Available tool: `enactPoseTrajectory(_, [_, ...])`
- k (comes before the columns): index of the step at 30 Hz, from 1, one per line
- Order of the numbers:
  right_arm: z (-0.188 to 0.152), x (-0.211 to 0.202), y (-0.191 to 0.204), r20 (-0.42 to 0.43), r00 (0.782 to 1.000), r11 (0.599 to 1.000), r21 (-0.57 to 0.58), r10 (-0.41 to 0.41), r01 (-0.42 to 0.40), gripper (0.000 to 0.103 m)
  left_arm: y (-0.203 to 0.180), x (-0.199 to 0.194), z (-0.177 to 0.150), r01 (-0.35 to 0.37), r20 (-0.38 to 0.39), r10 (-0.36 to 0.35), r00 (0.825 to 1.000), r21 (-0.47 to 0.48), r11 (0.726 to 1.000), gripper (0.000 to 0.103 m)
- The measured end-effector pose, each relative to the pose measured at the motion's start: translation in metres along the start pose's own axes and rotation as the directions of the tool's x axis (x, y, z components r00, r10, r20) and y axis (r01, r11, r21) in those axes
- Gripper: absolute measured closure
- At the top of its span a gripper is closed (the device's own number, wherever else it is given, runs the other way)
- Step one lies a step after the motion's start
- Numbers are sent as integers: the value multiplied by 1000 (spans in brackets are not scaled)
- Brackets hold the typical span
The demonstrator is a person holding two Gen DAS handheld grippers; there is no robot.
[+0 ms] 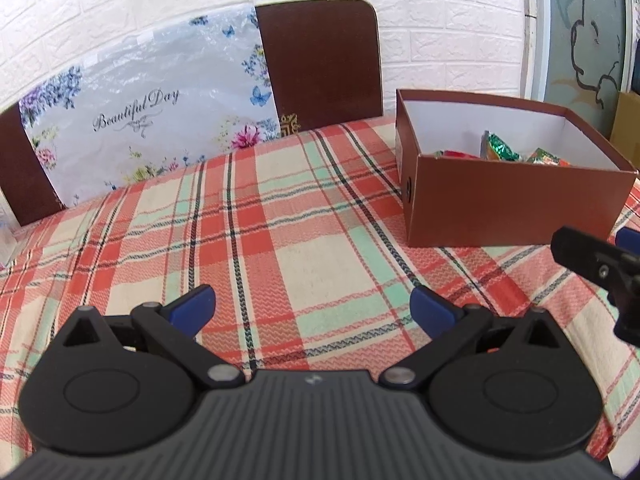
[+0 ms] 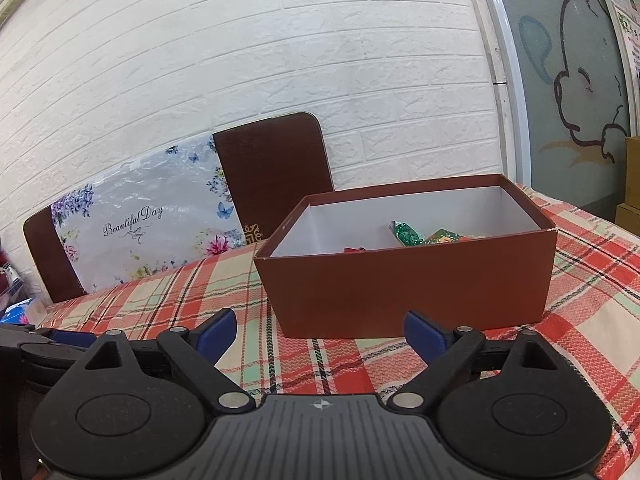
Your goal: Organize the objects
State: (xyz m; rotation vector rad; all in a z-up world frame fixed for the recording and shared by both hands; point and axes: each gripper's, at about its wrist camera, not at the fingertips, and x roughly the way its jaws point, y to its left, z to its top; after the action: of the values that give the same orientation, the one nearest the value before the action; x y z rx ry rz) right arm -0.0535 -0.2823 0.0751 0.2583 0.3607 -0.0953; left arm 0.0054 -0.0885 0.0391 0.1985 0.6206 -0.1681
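Left gripper (image 1: 312, 308) low in the frame, matte black ribbed housing, two round black discs, silver pivot screws, angled black links, blue pads (image 1: 430, 310), right gripper (image 2: 320, 334) identical, small crosshair mark at bottom centre

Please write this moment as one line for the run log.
left gripper: open, empty | right gripper: open, empty | brown box: on plaid tablecloth, wrapped snacks inside
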Motion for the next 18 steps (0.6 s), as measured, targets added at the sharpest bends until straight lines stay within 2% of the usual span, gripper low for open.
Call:
enactPoseTrajectory(8, [-1, 0, -3, 1, 1000, 1000, 6, -7, 7, 13, 2, -4, 3, -53, 22, 54, 998, -23, 998, 0])
enactPoseTrajectory(13, [-1, 0, -4, -1, 1000, 1000, 11, -12, 12, 12, 0, -10, 5, -132, 58, 133, 989, -13, 991, 0])
enactPoseTrajectory(18, [-1, 0, -5, -1, 1000, 1000, 11, -11, 11, 12, -2, -13, 6, -131, 61, 130, 990, 6, 991, 0])
